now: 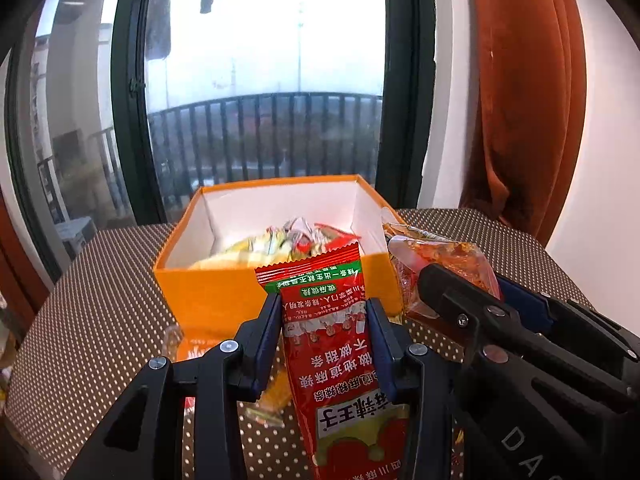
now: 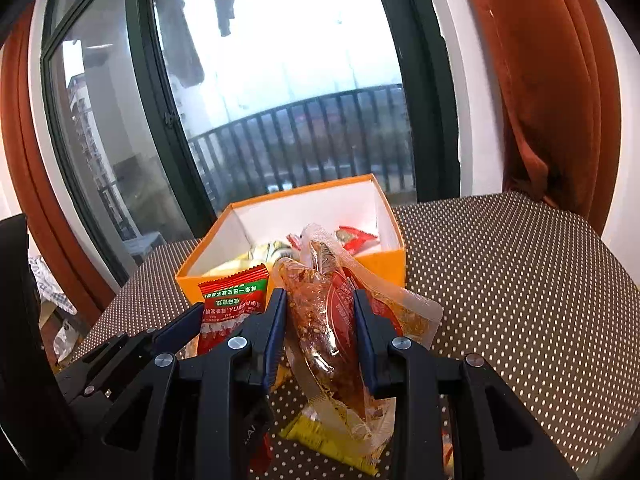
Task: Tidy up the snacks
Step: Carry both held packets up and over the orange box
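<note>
The bench (image 2: 520,280) carries an orange box (image 1: 224,296) already part-filled with snacks. Both claws hold packets just short of its near wall, so the step in hand looks like the carry to the box. Next, each packet needs lifting over the rim and letting go inside. The left claw (image 1: 322,320) is closed to packet width on a red packet (image 1: 332,344). The right claw (image 2: 320,316) pinches a clear chili pouch (image 2: 320,320) the same way.
</note>
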### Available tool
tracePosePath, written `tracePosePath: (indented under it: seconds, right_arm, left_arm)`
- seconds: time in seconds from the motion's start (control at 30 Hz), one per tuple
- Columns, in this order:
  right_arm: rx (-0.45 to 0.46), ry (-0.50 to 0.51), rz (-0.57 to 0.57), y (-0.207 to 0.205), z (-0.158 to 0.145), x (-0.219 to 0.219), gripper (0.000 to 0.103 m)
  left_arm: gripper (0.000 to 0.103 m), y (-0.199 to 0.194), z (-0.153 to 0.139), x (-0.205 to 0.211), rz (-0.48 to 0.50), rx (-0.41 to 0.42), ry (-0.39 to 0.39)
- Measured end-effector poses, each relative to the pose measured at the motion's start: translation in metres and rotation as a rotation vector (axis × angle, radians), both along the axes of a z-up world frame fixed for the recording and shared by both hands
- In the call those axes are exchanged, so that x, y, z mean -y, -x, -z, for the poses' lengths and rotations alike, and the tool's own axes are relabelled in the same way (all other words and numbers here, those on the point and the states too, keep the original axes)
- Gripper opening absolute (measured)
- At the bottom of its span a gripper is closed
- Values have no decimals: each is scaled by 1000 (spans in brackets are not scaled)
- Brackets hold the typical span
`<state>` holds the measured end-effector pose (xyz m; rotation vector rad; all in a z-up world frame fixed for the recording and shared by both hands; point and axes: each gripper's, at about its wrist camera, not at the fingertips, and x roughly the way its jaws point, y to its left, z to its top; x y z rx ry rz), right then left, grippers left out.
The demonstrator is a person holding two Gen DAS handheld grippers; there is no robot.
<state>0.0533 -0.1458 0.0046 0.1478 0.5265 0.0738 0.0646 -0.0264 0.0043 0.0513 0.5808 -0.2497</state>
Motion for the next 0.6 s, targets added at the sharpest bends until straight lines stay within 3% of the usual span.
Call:
tracePosePath:
  seconds: [0.37,0.6]
  right_arm:
    - [33,46,0,-27,-29,-7,36]
    - [53,64,3,-56,-37,-10,36]
  left_arm:
    - [42,-30,-30,5,13,47,-20]
    - [42,-63,-35,-4,34,35,29]
